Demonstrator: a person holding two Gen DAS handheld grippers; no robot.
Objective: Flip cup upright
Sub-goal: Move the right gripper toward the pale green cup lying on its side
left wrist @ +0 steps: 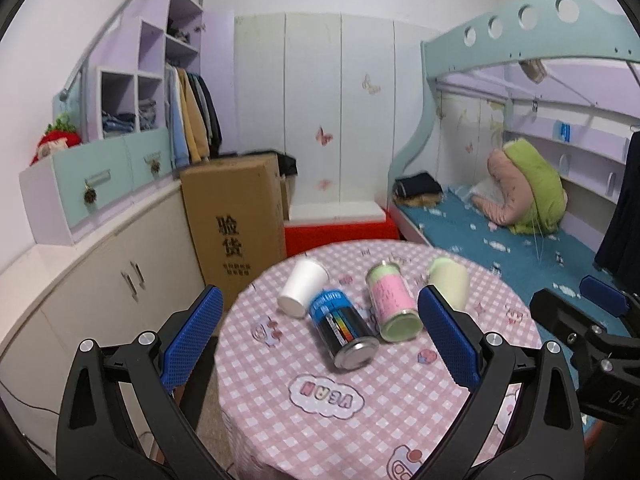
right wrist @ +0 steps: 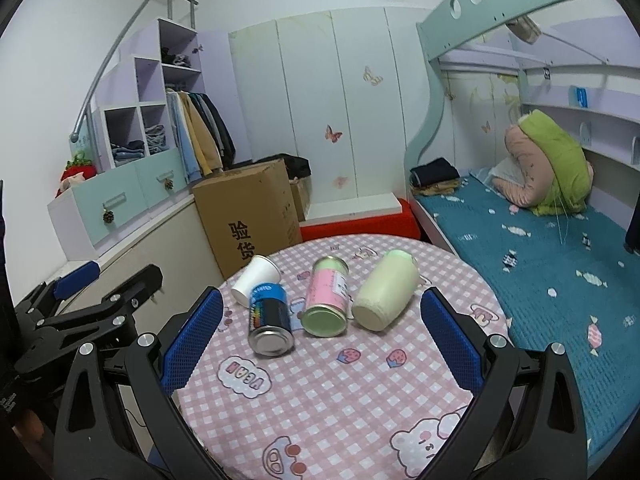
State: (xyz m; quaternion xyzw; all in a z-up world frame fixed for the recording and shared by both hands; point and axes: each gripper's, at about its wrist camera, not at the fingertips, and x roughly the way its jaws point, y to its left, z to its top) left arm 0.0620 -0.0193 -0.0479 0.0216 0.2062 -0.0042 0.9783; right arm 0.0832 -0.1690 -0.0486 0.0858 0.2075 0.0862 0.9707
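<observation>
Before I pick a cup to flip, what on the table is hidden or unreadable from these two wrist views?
- Pale green cup: in the left wrist view its base end sits behind the left gripper's right finger.
- White paper cup: in the right wrist view the blue can covers part of its side.
- Pink-and-green can: label print too small to read.
- Table: near edge cut off behind the right gripper's arms.
</observation>
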